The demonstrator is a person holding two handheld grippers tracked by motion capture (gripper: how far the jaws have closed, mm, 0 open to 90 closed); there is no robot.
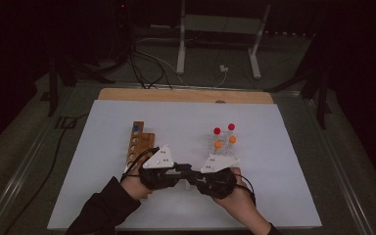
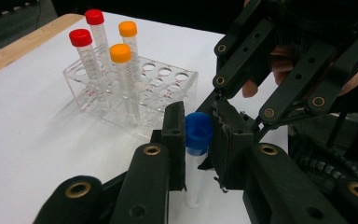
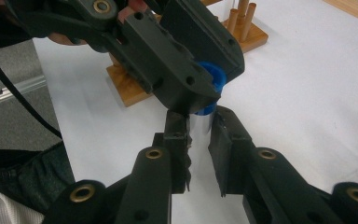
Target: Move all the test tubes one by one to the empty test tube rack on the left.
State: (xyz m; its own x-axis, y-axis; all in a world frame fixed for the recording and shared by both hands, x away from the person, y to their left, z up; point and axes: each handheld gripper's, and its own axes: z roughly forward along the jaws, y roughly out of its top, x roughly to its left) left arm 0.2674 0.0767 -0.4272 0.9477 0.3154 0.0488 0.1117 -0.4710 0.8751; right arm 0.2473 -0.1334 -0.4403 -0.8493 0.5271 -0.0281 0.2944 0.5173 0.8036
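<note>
A clear test tube [image 2: 194, 179] with a blue cap [image 2: 198, 132] stands upright between both grippers near the table's front middle. My left gripper [image 2: 200, 122] is shut on the blue cap. My right gripper [image 3: 199, 129] faces it from the other side and is shut on the tube's clear body just under the cap [image 3: 212, 79]. In the high view the left gripper [image 1: 180, 169] and the right gripper [image 1: 197, 177] meet tip to tip and hide the tube.
A wooden rack [image 1: 141, 143] with one blue-capped tube [image 1: 136, 128] stands left of the hands. A clear rack [image 2: 168, 86] farther off on the right holds two red-capped [image 2: 80, 37] and two orange-capped tubes [image 2: 120, 52]. A white mat [image 1: 274, 166] covers the table.
</note>
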